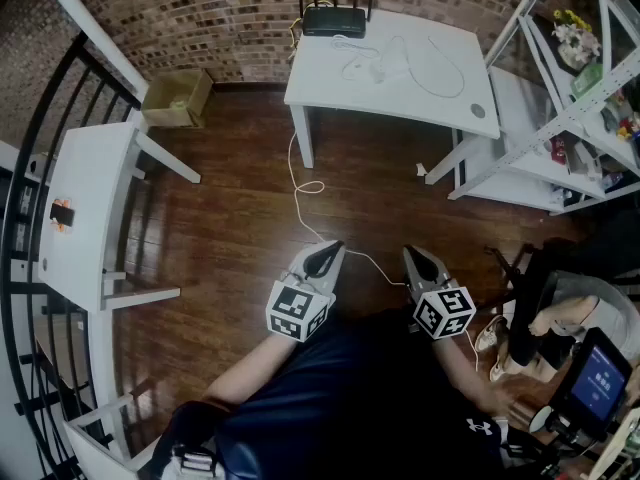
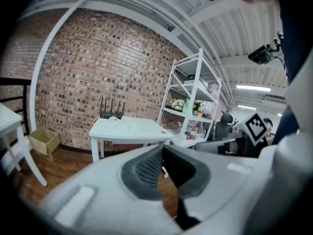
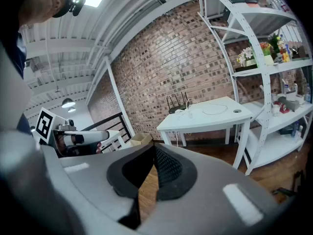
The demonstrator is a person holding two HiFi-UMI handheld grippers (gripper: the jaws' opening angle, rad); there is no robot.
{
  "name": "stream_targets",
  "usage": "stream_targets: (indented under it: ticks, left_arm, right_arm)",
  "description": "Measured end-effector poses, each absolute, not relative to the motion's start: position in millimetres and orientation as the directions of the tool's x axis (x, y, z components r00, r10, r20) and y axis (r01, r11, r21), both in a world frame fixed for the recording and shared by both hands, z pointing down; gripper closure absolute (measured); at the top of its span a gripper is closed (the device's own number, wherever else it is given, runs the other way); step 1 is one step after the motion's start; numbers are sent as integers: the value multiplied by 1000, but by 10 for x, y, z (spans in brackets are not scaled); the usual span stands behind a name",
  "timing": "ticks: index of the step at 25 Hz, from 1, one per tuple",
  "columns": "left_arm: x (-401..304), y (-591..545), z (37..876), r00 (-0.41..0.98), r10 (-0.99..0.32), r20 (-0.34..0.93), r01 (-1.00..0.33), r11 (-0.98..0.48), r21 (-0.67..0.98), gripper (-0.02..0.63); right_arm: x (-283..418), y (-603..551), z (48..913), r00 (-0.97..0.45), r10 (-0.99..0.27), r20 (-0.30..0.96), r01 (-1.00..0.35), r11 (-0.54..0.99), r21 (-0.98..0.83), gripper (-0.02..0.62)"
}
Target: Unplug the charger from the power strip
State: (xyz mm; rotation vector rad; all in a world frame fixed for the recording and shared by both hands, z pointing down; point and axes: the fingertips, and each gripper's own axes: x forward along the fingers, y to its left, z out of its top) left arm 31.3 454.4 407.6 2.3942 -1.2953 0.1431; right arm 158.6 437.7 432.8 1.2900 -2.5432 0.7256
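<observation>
The power strip and charger (image 1: 374, 67) show only as small white shapes among white cables on the far white table (image 1: 440, 108), too small to tell apart. A black router (image 1: 334, 20) stands at that table's back edge. My left gripper (image 1: 327, 252) and right gripper (image 1: 418, 257) are held side by side near my body, well short of the table, both shut and empty. The left gripper view looks past its shut left gripper (image 2: 162, 149) at the table (image 2: 129, 129). The right gripper view sees the same table (image 3: 210, 116) beyond the shut right gripper (image 3: 154, 146).
A white cable (image 1: 305, 193) trails from the table across the wooden floor toward me. A cardboard box (image 1: 178, 98) sits by the brick wall. Another white table (image 1: 85, 208) and a black railing (image 1: 30, 148) are at the left, white shelving (image 1: 560, 128) at the right.
</observation>
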Motion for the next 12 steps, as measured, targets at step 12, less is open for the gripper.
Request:
stream_targets:
  ticks: [12]
  left_arm:
    - [-64, 3216, 4176, 492, -818, 297, -864, -418, 281, 601]
  right_arm:
    - [1225, 3113, 4611, -648, -642, 411, -761, 527, -378, 584]
